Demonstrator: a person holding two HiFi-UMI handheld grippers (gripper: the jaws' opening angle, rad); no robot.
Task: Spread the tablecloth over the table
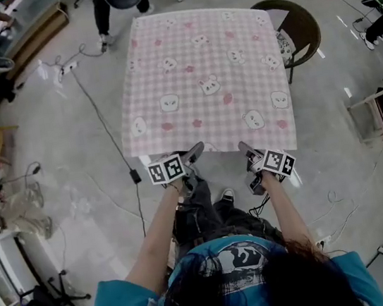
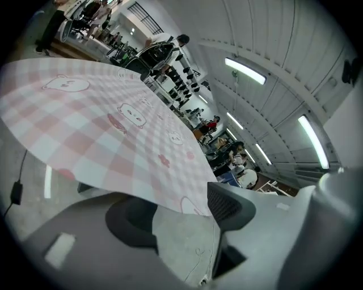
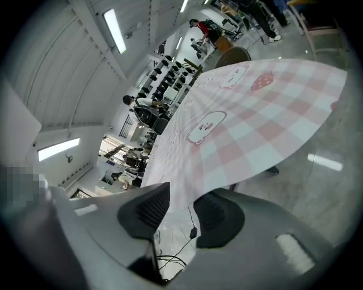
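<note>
Draped flat over the table and hiding its top: a thin, soft tablecloth (image 1: 201, 76), pink-and-white check printed with small cartoon animal faces and red blots, squarish, its near hem hanging in a shallow wave. Just below that hem, side by side: the left gripper (image 1: 190, 156) and the right gripper (image 1: 250, 151), grey moulded plastic, each carrying a cube of black-and-white square markers. Seen along the left gripper: jaws wide apart, dark ribbed pads (image 2: 228, 205) clear of the cloth, the hem ahead of the gap and bare floor (image 2: 181, 241) showing through it; nothing clamped. Seen along the right gripper: jaws likewise apart, a tongue of the hem dipping toward the gap without being pinched, a black cable (image 3: 190, 226) on the floor visible between the pads. From the head view only: the whole outline of the tablecloth, a round brown wicker chair (image 1: 297, 26) tucked at its far right corner, a power lead (image 1: 105, 126) trailing over smooth grey concrete to its left, bare forearms (image 1: 160, 232) below its near edge. From the gripper views only: long ceiling strip lights (image 2: 245, 71), racks (image 2: 181, 85) and people (image 2: 238, 153) beyond the tablecloth's far edge.
</note>
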